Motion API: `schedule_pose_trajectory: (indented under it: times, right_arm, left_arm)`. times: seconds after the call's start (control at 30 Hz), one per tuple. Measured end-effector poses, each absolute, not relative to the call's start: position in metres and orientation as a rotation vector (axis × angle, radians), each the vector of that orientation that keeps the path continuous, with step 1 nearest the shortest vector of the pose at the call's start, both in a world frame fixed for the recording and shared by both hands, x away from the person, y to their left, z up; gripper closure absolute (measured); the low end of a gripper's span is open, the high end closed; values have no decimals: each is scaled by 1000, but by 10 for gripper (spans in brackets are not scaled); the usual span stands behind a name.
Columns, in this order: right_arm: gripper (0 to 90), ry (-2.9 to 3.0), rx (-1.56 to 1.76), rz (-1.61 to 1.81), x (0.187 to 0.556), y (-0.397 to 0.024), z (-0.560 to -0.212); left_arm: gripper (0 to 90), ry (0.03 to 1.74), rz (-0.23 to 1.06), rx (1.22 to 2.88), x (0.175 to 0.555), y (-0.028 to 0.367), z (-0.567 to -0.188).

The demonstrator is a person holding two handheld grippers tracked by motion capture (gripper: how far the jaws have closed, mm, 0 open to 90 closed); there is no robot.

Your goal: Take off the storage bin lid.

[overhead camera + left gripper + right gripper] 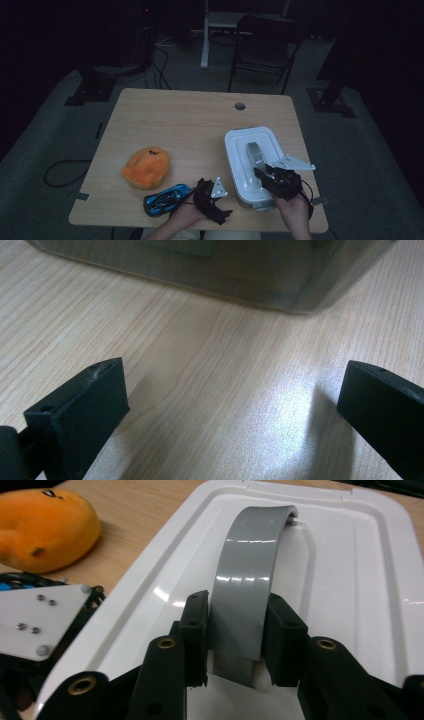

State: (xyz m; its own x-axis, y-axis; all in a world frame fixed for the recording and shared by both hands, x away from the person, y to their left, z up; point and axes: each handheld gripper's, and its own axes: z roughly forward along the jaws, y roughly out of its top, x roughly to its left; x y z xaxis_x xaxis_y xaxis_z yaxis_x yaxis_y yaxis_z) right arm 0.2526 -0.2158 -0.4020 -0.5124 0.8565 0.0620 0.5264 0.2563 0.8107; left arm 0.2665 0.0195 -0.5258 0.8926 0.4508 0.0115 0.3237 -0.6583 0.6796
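right claw [235, 630] clamped on the grey handle [247, 575] of the white box lid [350, 580]; both pads press the handle's flanks near its lower end. the lidded box [240, 150] sits at the right near part of the desk [190, 115], lid on and seated flat as far as the dim high view lets me judge.

left claw [230, 400] stands wide, nothing between its jaws, hovering low over bare wood just short of the box wall [225, 270]. in the high view the left claw [210, 197] lies between the box and a blue toy car [167, 198]; an orange plush [148, 166] rests just beyond the car.

step in hand: grasp on the handle looks complete, lift not yet begun. next move likely calls for a straight pull upward to free the lid, keeping it level so the rim doesn't catch. the left claw may need to brace the box wall if the base rises with it.
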Motion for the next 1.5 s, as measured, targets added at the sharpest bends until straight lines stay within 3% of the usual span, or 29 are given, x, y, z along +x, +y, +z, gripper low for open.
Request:
schedule_pose_trajectory:
  times: [0.6, 1.5]
  right_arm:
    - [686, 2057, 1250, 1217, 254, -235, -372]
    - [686, 1898, 1300, 1206, 308, -275, -354]
  left_arm:
    - [4, 550, 232, 2343, 267, 20, -526]
    - [4, 550, 234, 2344, 267, 20, -526]
